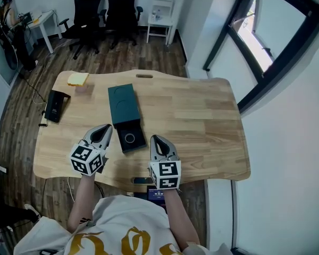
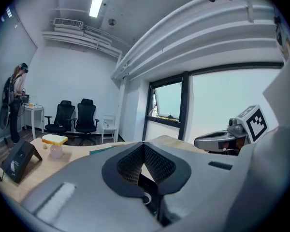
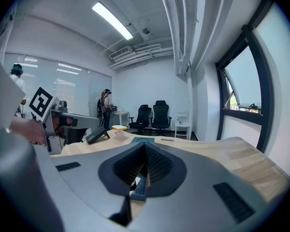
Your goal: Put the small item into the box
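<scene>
- Spanning the desk, a dark teal box has its open tray at 6 o'clock.
- Left gripper, jaws pressed together, sits at the tray's 9 o'clock.
- Right gripper, likewise closed, sits at 3 o'clock.
- Ring-shaped small item lies inside the tray.

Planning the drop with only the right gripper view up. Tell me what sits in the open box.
Observer: In the head view, the open tray holds a ring shape. I cannot tell whether it is a loose item or part of the insert.
Operator: Report the left claw.
Observer: The left gripper has its claw shut, with nothing in it.
Operator: Place the lid for me.
Observer: The lid lies flat on the table against the open tray's far end.
</scene>
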Action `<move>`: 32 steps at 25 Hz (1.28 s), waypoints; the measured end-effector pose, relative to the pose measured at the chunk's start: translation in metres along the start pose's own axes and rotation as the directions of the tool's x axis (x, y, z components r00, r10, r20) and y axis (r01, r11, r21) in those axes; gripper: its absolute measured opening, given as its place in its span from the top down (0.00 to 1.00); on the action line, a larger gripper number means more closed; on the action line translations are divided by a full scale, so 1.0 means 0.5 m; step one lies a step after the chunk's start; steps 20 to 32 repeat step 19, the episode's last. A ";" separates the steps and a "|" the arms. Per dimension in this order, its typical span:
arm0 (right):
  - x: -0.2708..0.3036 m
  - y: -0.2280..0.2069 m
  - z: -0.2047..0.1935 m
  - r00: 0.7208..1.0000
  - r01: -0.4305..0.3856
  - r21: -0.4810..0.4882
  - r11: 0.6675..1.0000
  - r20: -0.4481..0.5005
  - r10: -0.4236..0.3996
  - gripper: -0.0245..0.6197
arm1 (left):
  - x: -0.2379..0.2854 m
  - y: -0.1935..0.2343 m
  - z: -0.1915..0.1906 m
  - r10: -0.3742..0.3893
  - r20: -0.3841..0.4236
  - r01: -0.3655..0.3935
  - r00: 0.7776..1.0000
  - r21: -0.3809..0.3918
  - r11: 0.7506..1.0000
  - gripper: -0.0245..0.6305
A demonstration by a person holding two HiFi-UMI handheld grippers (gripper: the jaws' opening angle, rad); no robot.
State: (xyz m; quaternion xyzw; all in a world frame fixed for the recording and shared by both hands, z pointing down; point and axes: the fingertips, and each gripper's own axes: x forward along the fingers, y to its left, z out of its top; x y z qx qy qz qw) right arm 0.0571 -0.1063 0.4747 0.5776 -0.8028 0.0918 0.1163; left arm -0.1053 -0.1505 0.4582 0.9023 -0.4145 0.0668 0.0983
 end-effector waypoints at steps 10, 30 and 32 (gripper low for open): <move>-0.002 -0.011 -0.017 1.000 0.009 0.010 1.000 -0.014 -0.009 0.95 | 0.000 0.004 -0.018 -0.006 -0.024 0.006 1.000 0.005 1.000 0.96; 0.008 -0.011 -0.020 1.000 0.005 0.019 1.000 -0.020 -0.004 0.95 | -0.002 0.010 -0.033 -0.008 -0.043 0.008 0.999 0.000 1.000 0.96; 0.008 -0.011 -0.020 1.000 0.005 0.019 1.000 -0.020 -0.004 0.95 | -0.002 0.010 -0.033 -0.008 -0.043 0.008 0.999 0.000 1.000 0.96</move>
